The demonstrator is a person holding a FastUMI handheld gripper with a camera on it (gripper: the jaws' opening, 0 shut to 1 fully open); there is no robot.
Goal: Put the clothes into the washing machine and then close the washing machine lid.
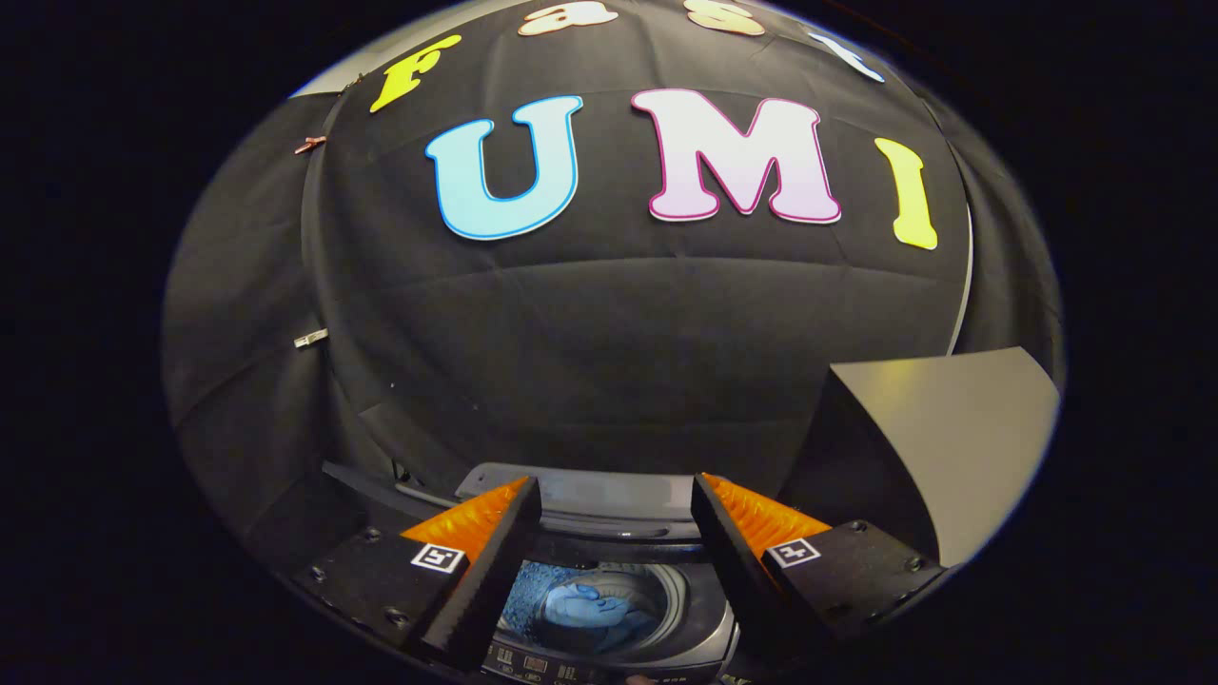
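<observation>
Washing machine [609, 557] mostly behind the fingers [490, 561]; control panel [561, 666] markings too small.

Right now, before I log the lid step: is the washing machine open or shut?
Open. Between the spread fingers the washing machine drum is exposed, with blue clothes lying inside; the lid stands raised behind.

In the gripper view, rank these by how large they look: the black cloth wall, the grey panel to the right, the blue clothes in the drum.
1. Black cloth wall, largest by far.
2. Grey flat panel.
3. Blue clothes, seen between the open gripper's fingers inside the washing machine drum; they lie farther off, so this is apparent size alone.
</observation>
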